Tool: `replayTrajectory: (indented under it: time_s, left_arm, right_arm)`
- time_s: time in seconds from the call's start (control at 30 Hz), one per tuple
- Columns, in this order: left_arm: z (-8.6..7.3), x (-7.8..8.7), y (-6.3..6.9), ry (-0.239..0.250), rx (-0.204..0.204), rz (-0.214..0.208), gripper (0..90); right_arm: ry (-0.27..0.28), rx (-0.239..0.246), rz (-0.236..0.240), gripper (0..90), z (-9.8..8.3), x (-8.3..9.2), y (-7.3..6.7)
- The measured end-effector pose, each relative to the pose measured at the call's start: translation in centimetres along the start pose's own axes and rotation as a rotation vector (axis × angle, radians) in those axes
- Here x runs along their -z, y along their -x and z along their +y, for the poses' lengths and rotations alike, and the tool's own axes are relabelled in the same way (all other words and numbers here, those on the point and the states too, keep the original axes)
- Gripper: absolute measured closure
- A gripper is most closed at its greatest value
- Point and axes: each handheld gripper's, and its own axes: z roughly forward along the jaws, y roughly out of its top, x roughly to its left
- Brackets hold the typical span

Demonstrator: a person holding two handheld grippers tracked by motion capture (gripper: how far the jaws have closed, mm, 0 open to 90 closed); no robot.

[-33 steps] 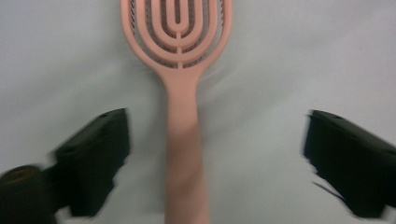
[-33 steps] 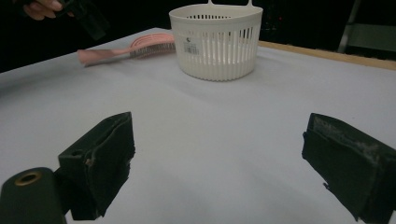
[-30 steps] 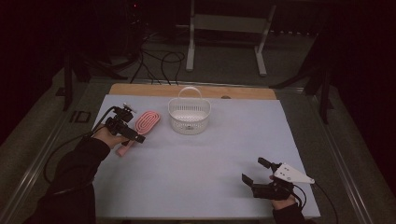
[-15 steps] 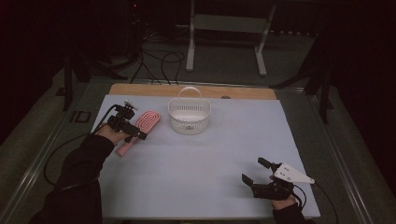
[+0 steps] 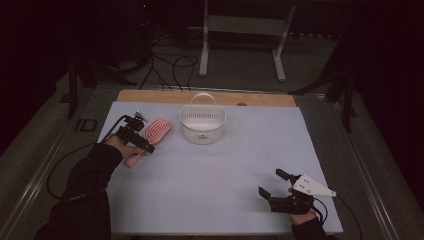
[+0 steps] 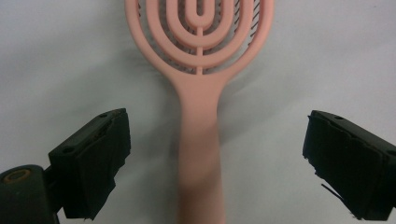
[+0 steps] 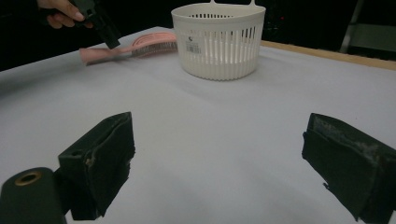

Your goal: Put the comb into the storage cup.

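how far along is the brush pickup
Early. Done: the left gripper is lined up over the pink hairbrush, handle between its jaws. In hand: the jaws have just begun closing, pads not yet touching. Left: gripping and lifting; the brush lies on the table beside the empty white basket. The right gripper rests open.

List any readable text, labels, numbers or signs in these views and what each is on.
White slotted plastic basket: a small white sticker with a barcode on its outer wall; the print is too small and blurred to read.
Pink plastic hairbrush: no print visible.
Pale cloth-covered table: no print visible.
Nothing in these views can be quoted.
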Motion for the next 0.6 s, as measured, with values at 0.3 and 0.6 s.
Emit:
replayTrajectory:
  time_s: [0.3, 0.6]
  left_arm:
    - [0.23, -0.46, -0.07, -0.015, -0.001, 0.015, 27.0]
    - [0.44, -0.71, 0.0, -0.03, 0.021, 0.043, 41.8]
  right_arm:
    - [0.002, 0.003, 0.002, 9.0, 0.01, 0.03, 0.03]
    - [-0.001, 0.001, 0.002, 9.0, 0.0, -0.01, 0.0]
